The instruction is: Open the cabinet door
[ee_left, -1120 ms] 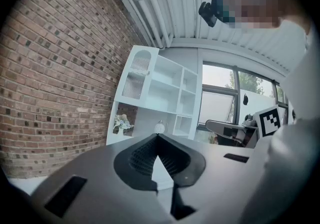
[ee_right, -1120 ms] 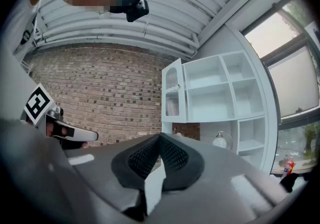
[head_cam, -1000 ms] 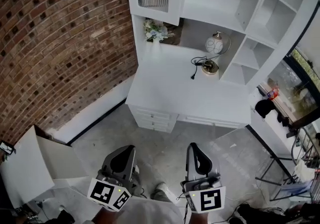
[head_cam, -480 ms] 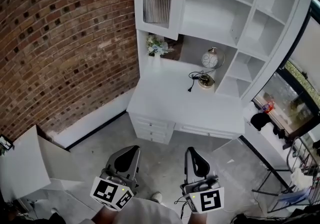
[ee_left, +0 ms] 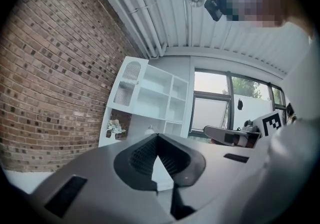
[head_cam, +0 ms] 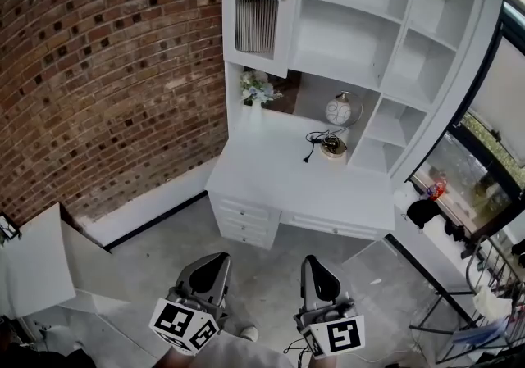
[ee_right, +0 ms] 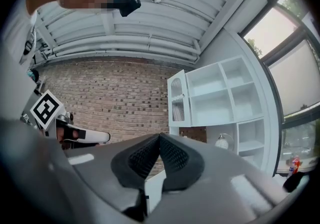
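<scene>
From the head view, the left gripper [head_cam: 213,263] and the right gripper [head_cam: 315,263] hang low over the grey floor [head_cam: 271,264]. Both are well apart from the cabinet door [head_cam: 257,12], a ribbed-glass panel that looks shut at the upper left of the white shelf unit [head_cam: 369,38], beside the brick wall [head_cam: 107,71]. In the left gripper view, the left gripper [ee_left: 157,136] has its jaws pressed together on nothing, with the cabinet door [ee_left: 127,86] far ahead. In the right gripper view, the right gripper [ee_right: 160,135] is likewise closed and empty, and the cabinet door [ee_right: 177,102] stands distant above it.
</scene>
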`<state>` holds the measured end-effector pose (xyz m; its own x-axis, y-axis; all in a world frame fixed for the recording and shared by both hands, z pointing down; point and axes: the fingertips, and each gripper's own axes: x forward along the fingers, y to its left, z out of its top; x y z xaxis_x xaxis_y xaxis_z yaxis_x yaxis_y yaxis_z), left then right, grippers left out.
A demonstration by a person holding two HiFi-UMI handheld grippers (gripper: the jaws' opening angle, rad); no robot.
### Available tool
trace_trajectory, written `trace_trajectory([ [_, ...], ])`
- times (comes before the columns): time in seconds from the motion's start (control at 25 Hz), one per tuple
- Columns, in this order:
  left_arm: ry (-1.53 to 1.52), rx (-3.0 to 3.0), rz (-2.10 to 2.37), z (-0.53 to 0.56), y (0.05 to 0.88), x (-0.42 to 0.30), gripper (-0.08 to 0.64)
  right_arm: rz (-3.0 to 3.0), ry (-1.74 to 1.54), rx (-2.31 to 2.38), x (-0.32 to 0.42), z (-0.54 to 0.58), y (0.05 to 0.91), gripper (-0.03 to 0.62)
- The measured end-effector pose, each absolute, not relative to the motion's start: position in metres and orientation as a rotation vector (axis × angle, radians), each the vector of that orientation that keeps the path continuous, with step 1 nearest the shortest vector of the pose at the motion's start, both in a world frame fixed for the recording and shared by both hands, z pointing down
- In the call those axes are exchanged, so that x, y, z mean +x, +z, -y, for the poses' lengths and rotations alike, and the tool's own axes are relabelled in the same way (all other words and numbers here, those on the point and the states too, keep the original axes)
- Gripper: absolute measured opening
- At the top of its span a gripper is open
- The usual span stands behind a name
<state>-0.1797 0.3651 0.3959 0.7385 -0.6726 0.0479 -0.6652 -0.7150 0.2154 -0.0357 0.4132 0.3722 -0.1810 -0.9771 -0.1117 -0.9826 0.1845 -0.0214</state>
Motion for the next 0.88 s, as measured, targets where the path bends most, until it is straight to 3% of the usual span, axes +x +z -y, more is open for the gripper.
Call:
trace_trajectory([
  [0.4,-0.050,2.766,0.987,-0.362,0.393,-0.159,0.009,-2.286,0.073,-1.954,-0.031,-0.414,0.372,0.012],
  [0.88,-0.067,2.752,0.940,-0.290,0.397,-0.131,0.009,-2.328,0.084,-1.965,-0.019,-0.342,0.371,0.012],
])
